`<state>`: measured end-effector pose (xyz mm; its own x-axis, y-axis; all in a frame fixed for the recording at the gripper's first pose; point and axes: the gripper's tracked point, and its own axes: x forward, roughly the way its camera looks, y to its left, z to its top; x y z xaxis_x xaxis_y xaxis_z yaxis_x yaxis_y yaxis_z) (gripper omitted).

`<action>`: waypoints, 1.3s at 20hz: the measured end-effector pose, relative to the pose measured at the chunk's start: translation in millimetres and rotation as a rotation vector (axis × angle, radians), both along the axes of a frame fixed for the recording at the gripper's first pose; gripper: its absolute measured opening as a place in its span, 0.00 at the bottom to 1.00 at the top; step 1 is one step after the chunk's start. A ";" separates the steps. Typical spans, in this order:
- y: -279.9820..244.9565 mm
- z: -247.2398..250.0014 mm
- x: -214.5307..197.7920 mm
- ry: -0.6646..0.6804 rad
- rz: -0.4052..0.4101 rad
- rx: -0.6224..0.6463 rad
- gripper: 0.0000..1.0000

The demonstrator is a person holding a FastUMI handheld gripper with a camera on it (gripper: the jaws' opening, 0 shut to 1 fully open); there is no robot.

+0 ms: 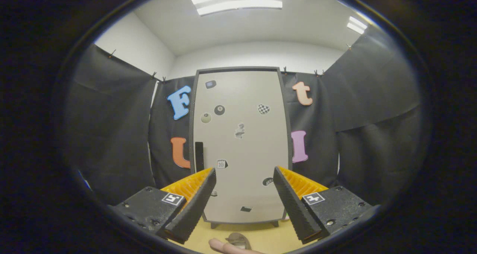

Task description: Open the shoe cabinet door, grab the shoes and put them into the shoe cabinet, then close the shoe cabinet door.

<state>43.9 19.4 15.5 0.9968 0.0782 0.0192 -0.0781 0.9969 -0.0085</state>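
Note:
A tall pale shoe cabinet (240, 135) with a dark frame stands upright straight ahead, its door shut and dotted with small stickers. A dark vertical handle (199, 156) sits on the door's left edge, just above my left fingertip. My gripper (244, 175) is open, fingers spread wide with nothing between them, facing the lower half of the door from a short distance. Low between the fingers, part of a greyish shoe (238, 240) lies on the floor, with a person's fingertip (221, 245) beside it.
The cabinet rests on short dark feet on a yellowish wooden floor (261, 233). Black cloth walls close in the booth on both sides and behind the cabinet.

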 end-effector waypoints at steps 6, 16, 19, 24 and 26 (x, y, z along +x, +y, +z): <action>61.3 1.7 81.7 0.060 0.109 -0.027 1.00; 148.9 -47.4 195.8 0.235 0.239 -0.020 1.00; 151.5 -62.1 216.4 0.269 0.177 -0.034 0.90; 151.7 -79.8 231.1 0.346 0.119 -0.060 0.51; 149.3 -80.9 235.5 0.338 0.101 -0.080 0.38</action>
